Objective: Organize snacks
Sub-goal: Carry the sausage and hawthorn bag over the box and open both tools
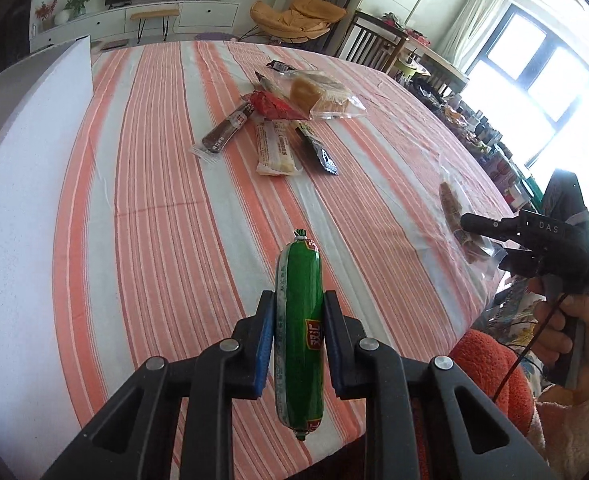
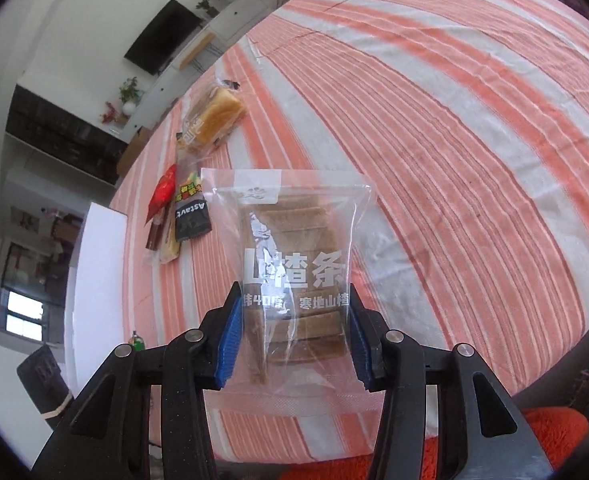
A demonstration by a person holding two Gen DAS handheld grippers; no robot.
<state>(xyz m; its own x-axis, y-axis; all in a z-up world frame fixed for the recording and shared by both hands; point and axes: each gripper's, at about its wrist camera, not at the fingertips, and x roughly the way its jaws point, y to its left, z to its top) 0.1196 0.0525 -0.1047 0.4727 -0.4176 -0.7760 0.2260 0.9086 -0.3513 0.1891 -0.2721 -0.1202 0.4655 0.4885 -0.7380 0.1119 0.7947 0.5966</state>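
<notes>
My left gripper (image 1: pixel 299 312) is shut on a green sausage (image 1: pixel 299 328) and holds it above the striped tablecloth (image 1: pixel 154 200). My right gripper (image 2: pixel 294 320) stands with its blue pads on both sides of a clear bag of brown hawthorn strips (image 2: pixel 294 264); the bag lies on the cloth and the pads look wide apart at its edges. The right gripper also shows in the left wrist view (image 1: pixel 494 236), over the same bag (image 1: pixel 452 208). A pile of snacks lies mid-table: a bread pack (image 1: pixel 318 94), a red packet (image 1: pixel 272 104), a brown bar (image 1: pixel 226 130), a cream bar (image 1: pixel 274 148), a black packet (image 1: pixel 318 150).
A white foam board (image 1: pixel 22 184) stands along the table's left side. Chairs (image 1: pixel 370 44) and a cluttered side table stand beyond the far right edge. An orange cushion (image 1: pixel 490 364) lies at the near right edge.
</notes>
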